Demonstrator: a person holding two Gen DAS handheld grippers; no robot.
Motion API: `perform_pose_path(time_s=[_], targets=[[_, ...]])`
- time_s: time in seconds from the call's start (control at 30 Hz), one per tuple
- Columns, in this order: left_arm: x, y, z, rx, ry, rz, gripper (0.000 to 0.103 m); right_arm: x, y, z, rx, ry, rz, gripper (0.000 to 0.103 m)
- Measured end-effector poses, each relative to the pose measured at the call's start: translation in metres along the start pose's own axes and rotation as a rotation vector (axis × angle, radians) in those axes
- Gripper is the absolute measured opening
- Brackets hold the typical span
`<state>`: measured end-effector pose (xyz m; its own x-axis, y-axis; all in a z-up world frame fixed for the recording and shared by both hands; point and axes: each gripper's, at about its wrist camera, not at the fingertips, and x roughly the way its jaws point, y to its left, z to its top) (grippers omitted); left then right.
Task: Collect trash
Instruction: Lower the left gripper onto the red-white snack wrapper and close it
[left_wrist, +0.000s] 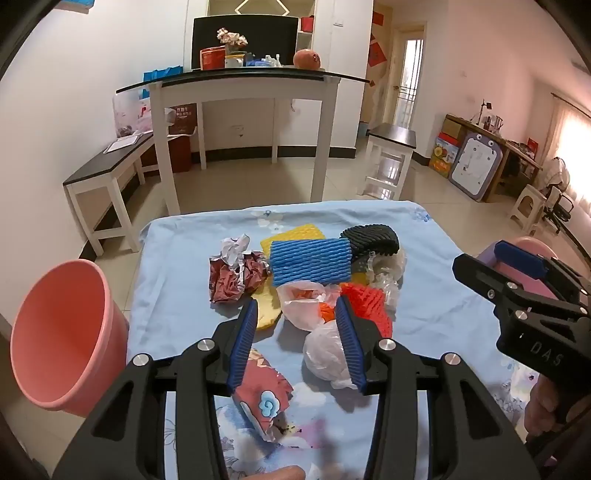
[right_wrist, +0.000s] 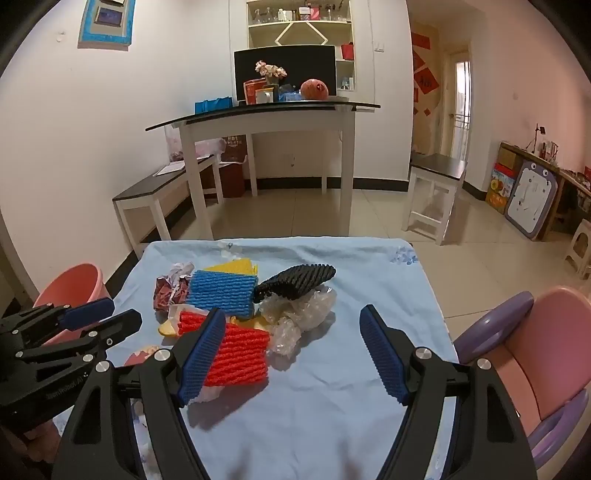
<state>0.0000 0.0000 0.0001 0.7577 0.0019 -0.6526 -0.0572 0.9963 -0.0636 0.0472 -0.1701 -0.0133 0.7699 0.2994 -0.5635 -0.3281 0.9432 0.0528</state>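
Pick not started, I judge. My left gripper (left_wrist: 297, 341) spread, empty, over red printed wrapper (left_wrist: 264, 395) and white bag (left_wrist: 325, 354). My right gripper (right_wrist: 291, 354) spread wide, empty, beside red foam net (right_wrist: 240, 350). Next: drop, pinch one piece, carry to pink bin (left_wrist: 61, 336) left of table. Left view shows bin mouth; right view only rim.

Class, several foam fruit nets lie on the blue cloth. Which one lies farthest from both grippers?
The black foam net. It sits at the back right of the pile, propped on clear plastic wrap, beyond the blue net and red net.
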Motion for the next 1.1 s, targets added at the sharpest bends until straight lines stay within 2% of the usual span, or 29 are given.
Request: perform_pose_path(time_s=[1.1], targets=[[-0.0044,0.0065,0.0016,-0.013,-0.016,0.016,0.045,-0.0041,0.0011,0.0022,0.010,-0.017,0.008,0.074]])
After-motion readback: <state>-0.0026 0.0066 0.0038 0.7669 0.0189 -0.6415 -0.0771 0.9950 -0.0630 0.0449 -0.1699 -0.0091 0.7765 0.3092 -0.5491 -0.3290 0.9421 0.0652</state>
